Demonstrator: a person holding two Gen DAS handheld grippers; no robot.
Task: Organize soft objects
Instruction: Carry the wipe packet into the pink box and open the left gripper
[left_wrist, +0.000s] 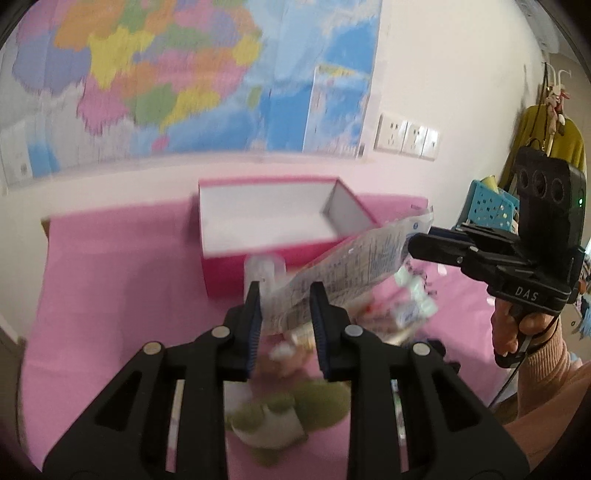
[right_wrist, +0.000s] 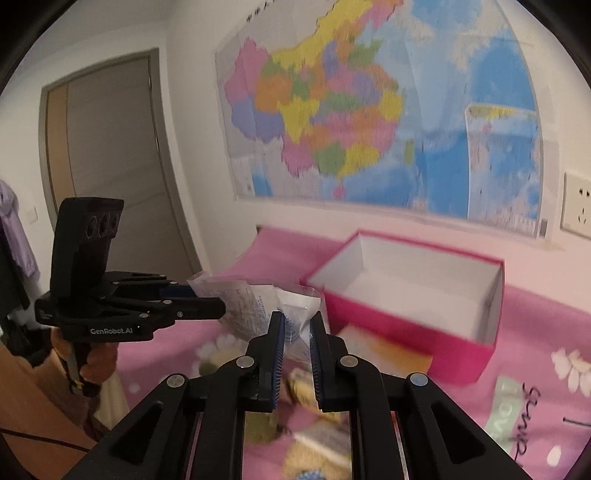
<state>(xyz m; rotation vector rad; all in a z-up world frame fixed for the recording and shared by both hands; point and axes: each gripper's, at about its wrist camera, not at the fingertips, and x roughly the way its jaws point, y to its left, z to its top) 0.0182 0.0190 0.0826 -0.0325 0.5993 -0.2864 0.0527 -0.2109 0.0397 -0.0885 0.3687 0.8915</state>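
Both grippers hold one clear printed plastic packet in the air over the pink bed. My left gripper is shut on its near end. My right gripper is shut on the other end; from the left wrist view it comes in from the right. The packet hangs just in front of an open pink box with a white inside, also in the right wrist view. A green plush toy lies below my left gripper.
Small packets and soft items lie on the pink blanket. A wall map hangs behind the bed. A blue basket stands at the right, a door at the left.
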